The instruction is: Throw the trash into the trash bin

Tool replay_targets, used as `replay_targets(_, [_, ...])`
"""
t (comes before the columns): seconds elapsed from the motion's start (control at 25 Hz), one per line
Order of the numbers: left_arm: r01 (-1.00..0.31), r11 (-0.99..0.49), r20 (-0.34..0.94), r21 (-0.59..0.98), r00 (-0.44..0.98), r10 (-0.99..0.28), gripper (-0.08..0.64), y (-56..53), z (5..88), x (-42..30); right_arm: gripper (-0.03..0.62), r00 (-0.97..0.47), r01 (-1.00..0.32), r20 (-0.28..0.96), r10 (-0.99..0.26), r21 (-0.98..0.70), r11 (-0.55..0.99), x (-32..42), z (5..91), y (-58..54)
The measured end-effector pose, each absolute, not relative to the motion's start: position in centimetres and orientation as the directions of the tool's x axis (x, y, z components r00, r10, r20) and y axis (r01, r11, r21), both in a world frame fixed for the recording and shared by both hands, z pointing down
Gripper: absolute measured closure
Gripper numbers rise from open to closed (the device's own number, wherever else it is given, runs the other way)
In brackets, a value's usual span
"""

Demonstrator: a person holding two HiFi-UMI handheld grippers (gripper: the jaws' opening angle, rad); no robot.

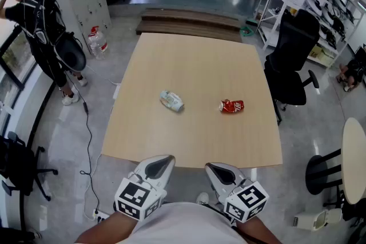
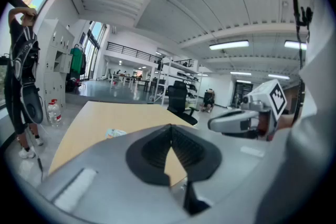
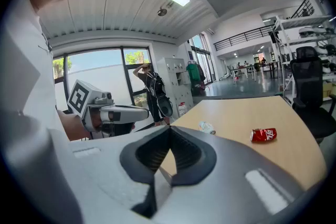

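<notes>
Two handheld grippers wait at the near edge of a pale wooden table (image 1: pixel 194 60), with the trash untouched and the job apparently not yet begun. The left gripper (image 2: pixel 171 127) has its jaws pressed together at the tips with nothing between them. The right gripper (image 3: pixel 169 128) is clenched the same way and equally empty. Both tilt slightly downward toward the tabletop, a resting pose rather than a reach.

The 2 pieces of trash lie near the middle of the table, apart from each other and well ahead of the grippers. A crumpled pale bottle (image 1: pixel 171 101) lies toward the left, and a crushed red can (image 1: pixel 231 106) toward the right. Each sits roughly in line with 1 gripper, which suggests a piece for each hand. Either gripper's jaws would have to part before they could take anything.

No trash bin can be identified with certainty. A white object on the floor (image 1: pixel 313 219) at the lower right may be it, but its shape is unclear. A black office chair (image 1: pixel 291 60) stands beside the table's right edge, and a person (image 1: pixel 40 26) stands by the window at far left.
</notes>
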State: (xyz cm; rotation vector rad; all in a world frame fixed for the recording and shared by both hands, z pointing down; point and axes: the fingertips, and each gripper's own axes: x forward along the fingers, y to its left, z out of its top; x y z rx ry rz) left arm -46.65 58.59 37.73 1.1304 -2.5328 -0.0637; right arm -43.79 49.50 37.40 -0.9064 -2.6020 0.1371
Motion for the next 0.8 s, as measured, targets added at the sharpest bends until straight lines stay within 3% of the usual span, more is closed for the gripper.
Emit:
replay_targets(0.28, [-0.717,0.674,0.319,0.179,-0.605,-0.729,0.552,58.5,37.9,-46.3,0.591,-0.714,0.589,0.324,0.620,-0.201,0.783,-43.6,37.3,49.7])
replay_targets(0.52, [-0.714,0.677,0.348,0.176,-0.599,-0.722,0.551,58.4,38.8,-46.0,0.591,-0.719,0.603,0.253,0.647,-0.235,0.762,-43.6,36.1,50.0])
replay_targets(0.8, [-0.708,0.684,0.340,0.174,-0.609,-0.717,0.551,59.6,38.6,-46.2,0.589,-0.730,0.568,0.286,0.621,-0.252,0.784,-44.4,37.1,50.4])
